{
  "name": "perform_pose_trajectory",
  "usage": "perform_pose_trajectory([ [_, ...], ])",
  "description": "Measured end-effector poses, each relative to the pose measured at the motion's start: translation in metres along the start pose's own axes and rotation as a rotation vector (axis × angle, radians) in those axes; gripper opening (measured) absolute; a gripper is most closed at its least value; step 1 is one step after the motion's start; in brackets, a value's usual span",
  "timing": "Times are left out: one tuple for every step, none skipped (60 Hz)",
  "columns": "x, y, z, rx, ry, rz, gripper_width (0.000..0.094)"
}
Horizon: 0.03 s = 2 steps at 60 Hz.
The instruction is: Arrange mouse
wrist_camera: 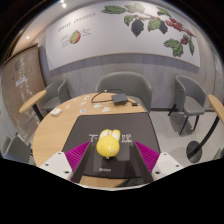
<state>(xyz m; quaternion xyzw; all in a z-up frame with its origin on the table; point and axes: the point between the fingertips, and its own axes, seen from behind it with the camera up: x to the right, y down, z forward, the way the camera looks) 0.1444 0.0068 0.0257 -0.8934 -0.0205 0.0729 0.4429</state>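
A yellow mouse [108, 145] rests on a black mat [137, 127] with pale lettering, on a round wooden table [58, 132]. My gripper [114, 152] is open, low over the mat. The mouse stands between the two magenta pads. The left pad [78, 156] comes close to the mouse's side. The right pad [148, 154] stands apart from it with a visible gap. The mouse's near end is partly hidden at the mat's front.
A dark flat object [121, 98] lies at the table's far side. Grey chairs [186, 100] stand around the table, one [58, 93] on the left. A wall with a fruit-branch picture [150, 20] is behind, and a board [17, 75] is at the left.
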Motion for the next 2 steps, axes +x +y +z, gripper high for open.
perform_pose_trajectory([
  [-0.001,-0.0012,-0.0066,0.011,-0.007,-0.006,0.0863],
  [-0.0024,-0.0024,-0.0142,0.022,-0.015,-0.009,0.0862],
])
